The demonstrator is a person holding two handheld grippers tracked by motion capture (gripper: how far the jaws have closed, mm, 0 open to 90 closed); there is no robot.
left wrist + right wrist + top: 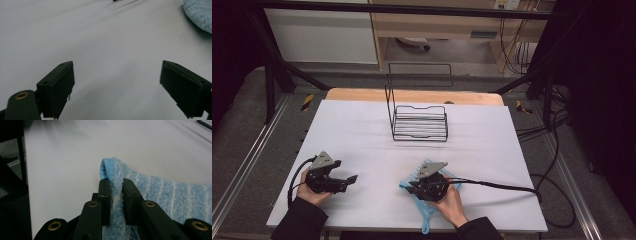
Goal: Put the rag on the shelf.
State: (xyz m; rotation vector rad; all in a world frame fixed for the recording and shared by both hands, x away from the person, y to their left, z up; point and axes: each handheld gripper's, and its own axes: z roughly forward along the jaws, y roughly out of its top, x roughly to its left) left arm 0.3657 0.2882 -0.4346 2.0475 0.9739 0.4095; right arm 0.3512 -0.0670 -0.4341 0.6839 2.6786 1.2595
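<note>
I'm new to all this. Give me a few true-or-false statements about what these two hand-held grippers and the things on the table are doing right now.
1. The right gripper is clamped on the blue striped cloth. True.
2. The left gripper holds the cloth too. False: its jaws stand wide apart over the bare white table cover.
3. The black wire rack stands farther back on the table, with nothing in it. True.
4. The cloth lies inside the rack. False: it lies near the table's front edge, under the right gripper.
</note>
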